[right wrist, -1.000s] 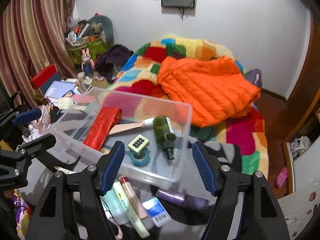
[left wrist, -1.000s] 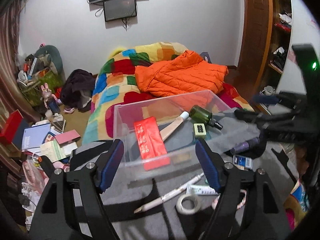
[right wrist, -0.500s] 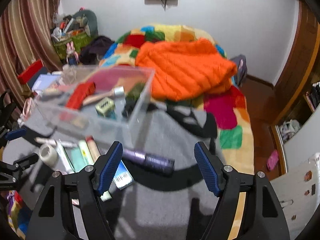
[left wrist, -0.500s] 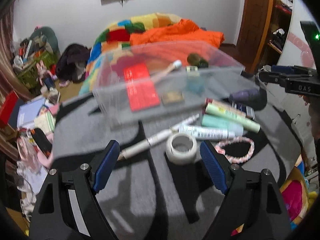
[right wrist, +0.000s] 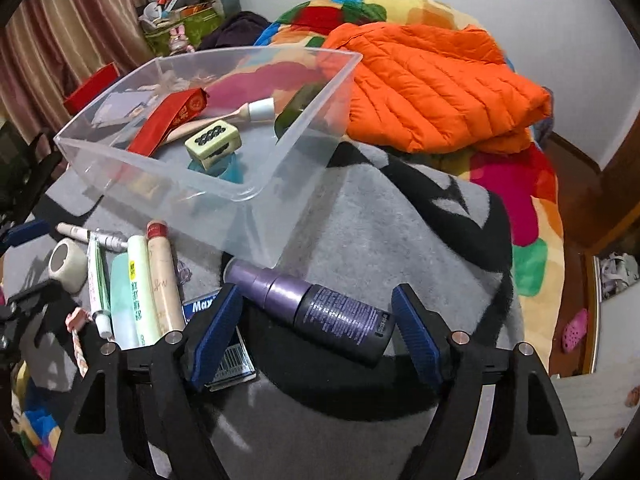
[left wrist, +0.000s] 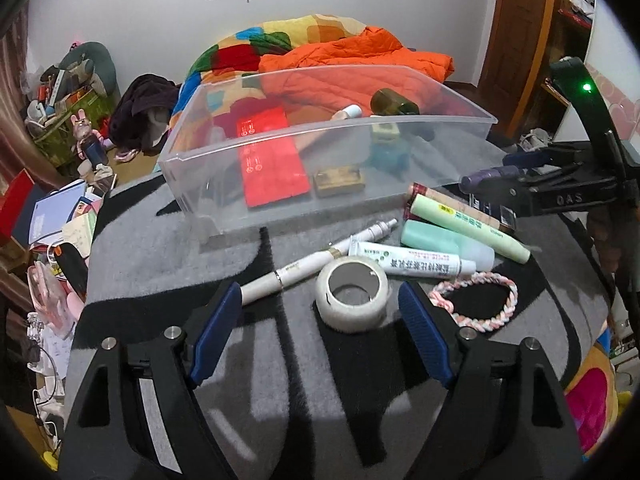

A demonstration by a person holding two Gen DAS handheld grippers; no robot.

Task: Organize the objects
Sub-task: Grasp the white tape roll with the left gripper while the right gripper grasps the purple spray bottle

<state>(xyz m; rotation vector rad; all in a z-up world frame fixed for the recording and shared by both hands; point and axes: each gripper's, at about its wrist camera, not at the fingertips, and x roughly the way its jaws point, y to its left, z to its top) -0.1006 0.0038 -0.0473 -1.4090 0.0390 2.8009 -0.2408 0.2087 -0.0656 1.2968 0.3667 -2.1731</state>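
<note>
We are at pickup: left gripper [left wrist: 320,316] wide around the tape roll [left wrist: 352,294], right gripper [right wrist: 316,322], just widened, around the purple spray bottle [right wrist: 320,312], both at lower centre. Next, close, then lift to the clear bin [right wrist: 316,120].

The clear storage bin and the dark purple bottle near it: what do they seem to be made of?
The clear storage bin looks like thin, glossy transparent plastic: its contents and the bedding show through its walls. The dark purple bottle is probably plastic, perhaps coated metal; its body is opaque with a satin sheen and fine printed text.
</note>
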